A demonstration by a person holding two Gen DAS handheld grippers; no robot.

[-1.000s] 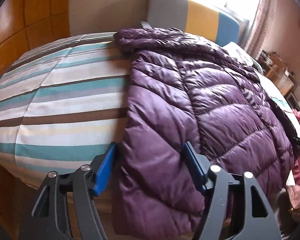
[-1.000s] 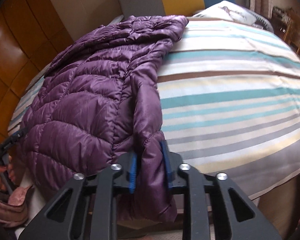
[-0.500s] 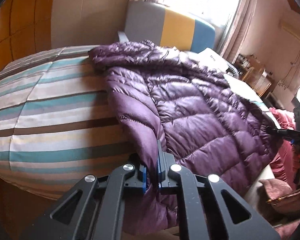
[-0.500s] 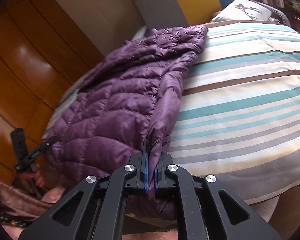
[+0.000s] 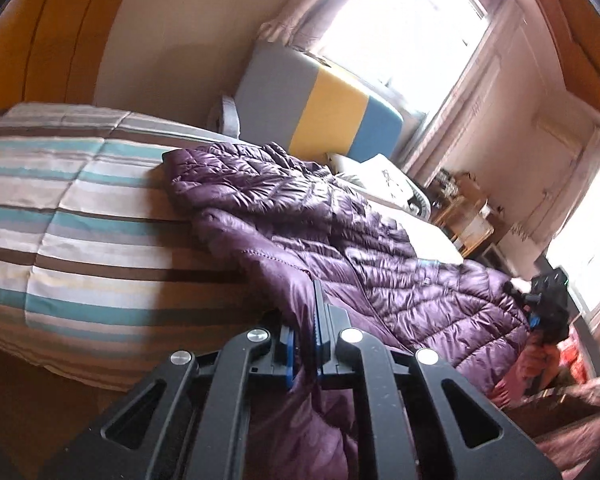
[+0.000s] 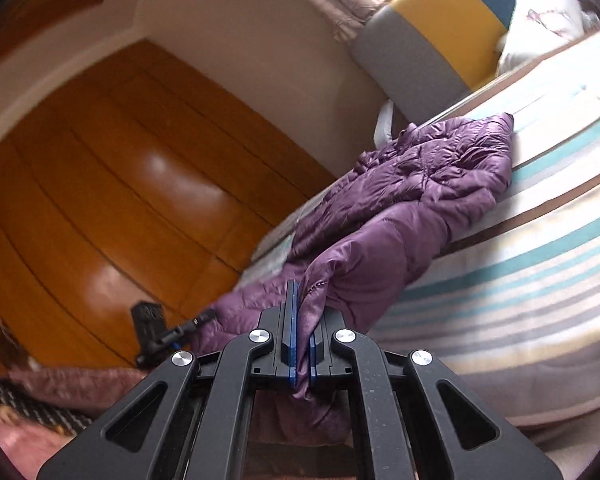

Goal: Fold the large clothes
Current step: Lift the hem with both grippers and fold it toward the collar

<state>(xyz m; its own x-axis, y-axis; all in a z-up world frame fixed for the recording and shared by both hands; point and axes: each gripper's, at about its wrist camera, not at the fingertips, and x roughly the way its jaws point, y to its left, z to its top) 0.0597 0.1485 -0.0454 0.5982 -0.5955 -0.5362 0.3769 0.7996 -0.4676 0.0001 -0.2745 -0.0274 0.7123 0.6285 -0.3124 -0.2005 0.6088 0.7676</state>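
Both grippers are up off the bed edge now — a second ago the left gripper (image 5: pixel 305 344) was spread wide around the jacket's hem, and now its blue pads are pressed tight with a fold of purple fabric pinched between them. The right gripper (image 6: pixel 300 350) had its fingers loosely around the hem back then; here they are clamped close together on a thin pleat of the same cloth, and the view has tilted steeply so the wooden wardrobe (image 6: pixel 112 208) fills the left half.

The puffer jacket (image 5: pixel 340 240) is glossy purple nylon, quilted in slanted channels, puffy and crinkled. Its near hem is lifted into two peaks at the grippers, where a second ago it hung flat over the mattress edge; the rest lies on the bed, with the hood end bunched at the far side. In the right wrist view the jacket (image 6: pixel 420 184) rises from the bed in a smooth taut ridge toward the pads.

Under it, the striped duvet (image 5: pixel 80 240) — soft cotton-looking bands of teal, brown, cream and grey, rounded over the mattress. Farther back, a padded headboard (image 5: pixel 320 120) in grey, yellow and blue blocks, a white pillow (image 5: pixel 384 176) beside it, and a bright curtained window (image 5: pixel 404 28) behind.
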